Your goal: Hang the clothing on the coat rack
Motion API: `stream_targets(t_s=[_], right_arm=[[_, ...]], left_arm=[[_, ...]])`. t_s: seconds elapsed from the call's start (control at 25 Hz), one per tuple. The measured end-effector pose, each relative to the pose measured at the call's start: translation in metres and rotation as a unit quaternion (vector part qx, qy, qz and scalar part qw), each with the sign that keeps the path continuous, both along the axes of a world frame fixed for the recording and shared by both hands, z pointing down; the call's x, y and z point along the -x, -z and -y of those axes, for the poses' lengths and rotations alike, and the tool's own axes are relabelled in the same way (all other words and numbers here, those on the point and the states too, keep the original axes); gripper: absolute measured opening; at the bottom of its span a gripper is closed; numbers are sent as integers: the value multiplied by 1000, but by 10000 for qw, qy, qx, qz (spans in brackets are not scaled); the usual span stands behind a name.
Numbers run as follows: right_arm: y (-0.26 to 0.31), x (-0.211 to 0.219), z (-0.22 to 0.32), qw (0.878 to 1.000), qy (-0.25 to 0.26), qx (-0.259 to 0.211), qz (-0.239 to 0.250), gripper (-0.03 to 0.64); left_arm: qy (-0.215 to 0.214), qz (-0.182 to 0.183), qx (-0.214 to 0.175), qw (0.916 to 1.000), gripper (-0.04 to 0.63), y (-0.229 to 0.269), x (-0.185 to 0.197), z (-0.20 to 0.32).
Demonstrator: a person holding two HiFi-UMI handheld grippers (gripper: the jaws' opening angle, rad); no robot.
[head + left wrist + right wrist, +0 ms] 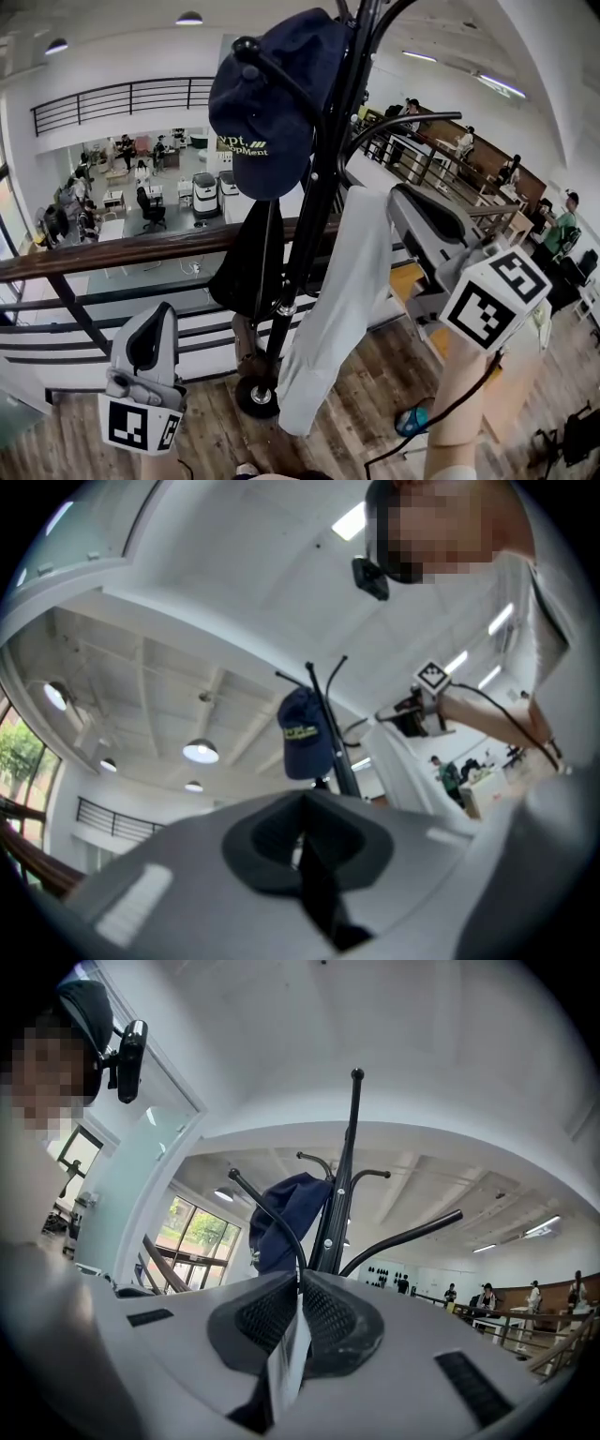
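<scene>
A black coat rack stands in front of me, its wheeled base on the wooden floor. A navy cap hangs on an upper left hook, and a dark garment hangs lower, behind the pole. My right gripper is shut on a long pale garment, which dangles just right of the pole, under a curved hook. In the right gripper view a white strip of the garment is pinched at the right gripper. My left gripper is low at the left, shut and empty, apart from the rack.
A wood-topped railing runs behind the rack, with a lower floor of desks and people beyond it. More people stand at the right by another railing. A blue object lies on the floor near my right arm.
</scene>
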State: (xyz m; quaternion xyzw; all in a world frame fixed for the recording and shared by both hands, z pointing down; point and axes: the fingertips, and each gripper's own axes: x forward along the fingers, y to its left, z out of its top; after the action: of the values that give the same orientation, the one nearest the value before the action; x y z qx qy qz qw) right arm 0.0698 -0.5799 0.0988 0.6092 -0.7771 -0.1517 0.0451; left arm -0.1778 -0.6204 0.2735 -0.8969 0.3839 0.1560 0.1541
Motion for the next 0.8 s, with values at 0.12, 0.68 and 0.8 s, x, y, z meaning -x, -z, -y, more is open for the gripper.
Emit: stream_targets(t_s=[0.12,0.68,0.8], right_arm=[[-3,0,-10,9998,93,-140,86,3],[-36,-12,-42,9976,-129,-650,-178,0],[-45,-15,-50,9974,-172,-663,-225,0]], left_arm=[[5,47,-12,10000,6,0,-5,-5],[107,165,-87,9998,6,15,-36,-39],[118,183,-78,9997,6,15,-43,-48]])
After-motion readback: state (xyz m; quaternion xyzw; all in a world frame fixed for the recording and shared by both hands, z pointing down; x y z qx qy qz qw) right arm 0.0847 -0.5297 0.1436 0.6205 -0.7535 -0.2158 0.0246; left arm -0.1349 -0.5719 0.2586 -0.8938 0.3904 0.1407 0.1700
